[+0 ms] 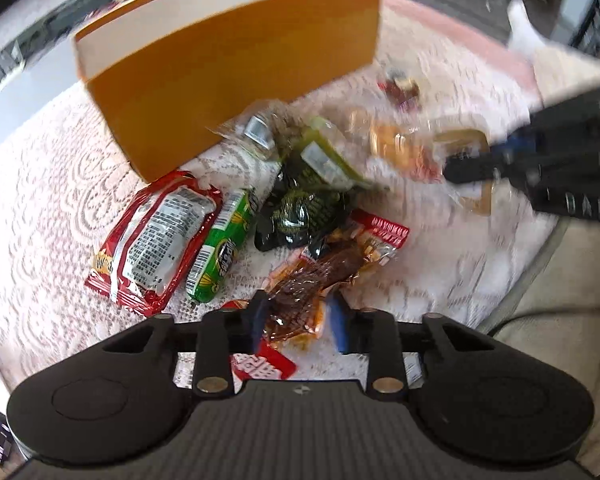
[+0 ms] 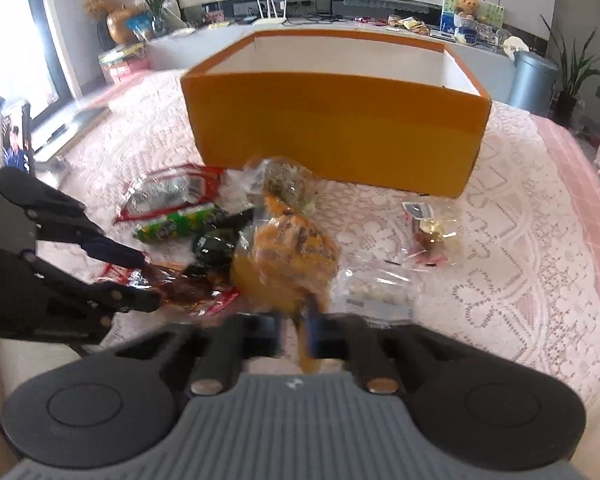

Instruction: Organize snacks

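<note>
An open orange box stands on a lace-covered table behind a heap of snacks. My left gripper is shut on a clear packet of brown snack at the heap's near edge. My right gripper is shut on the edge of a clear bag of orange snacks, which hangs slightly lifted in front of the box. A red packet, a green packet and a black packet lie on the cloth.
A clear bag of white pieces and a small wrapped sweet packet lie right of the heap. A clear bag of greenish snack leans against the box front. The table edge runs close on the right in the left wrist view.
</note>
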